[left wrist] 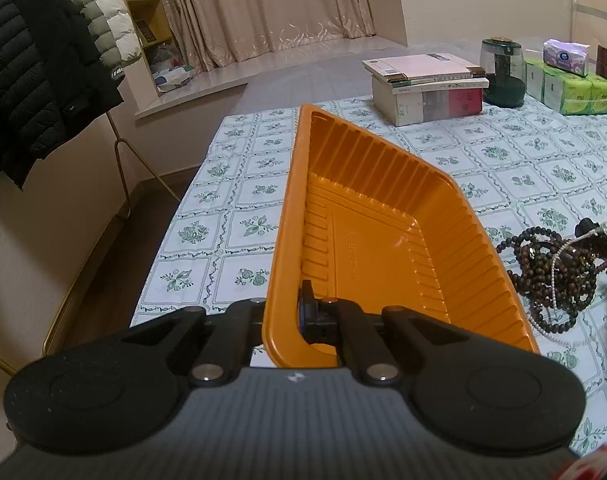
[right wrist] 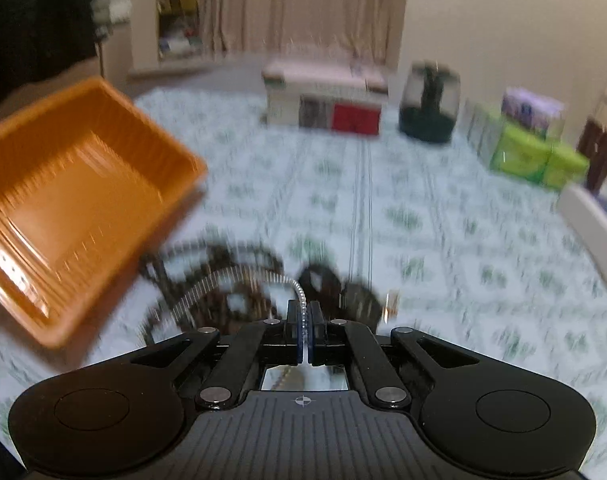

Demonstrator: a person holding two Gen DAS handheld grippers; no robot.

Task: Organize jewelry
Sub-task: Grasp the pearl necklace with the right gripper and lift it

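**Tray pinched, pearl chain gripped**

The left gripper (left wrist: 291,316) is clamping the near rim of the orange tray (left wrist: 383,216), which only the left view shows clearly. Beside it on the table (left wrist: 503,152), the dark bead pile (left wrist: 551,268) is lying. The blurred right view is showing the right gripper (right wrist: 308,324) closed on the pearl chain (right wrist: 239,276).

A home: curtains (left wrist: 259,12), hung jackets (left wrist: 43,68), bookshelf (left wrist: 143,4).

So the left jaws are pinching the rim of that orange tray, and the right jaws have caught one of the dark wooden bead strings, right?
Not quite. The right gripper has caught the pearl strand, not the dark wooden beads, as the right wrist view shows. The left gripper does pinch the orange tray by its rim.
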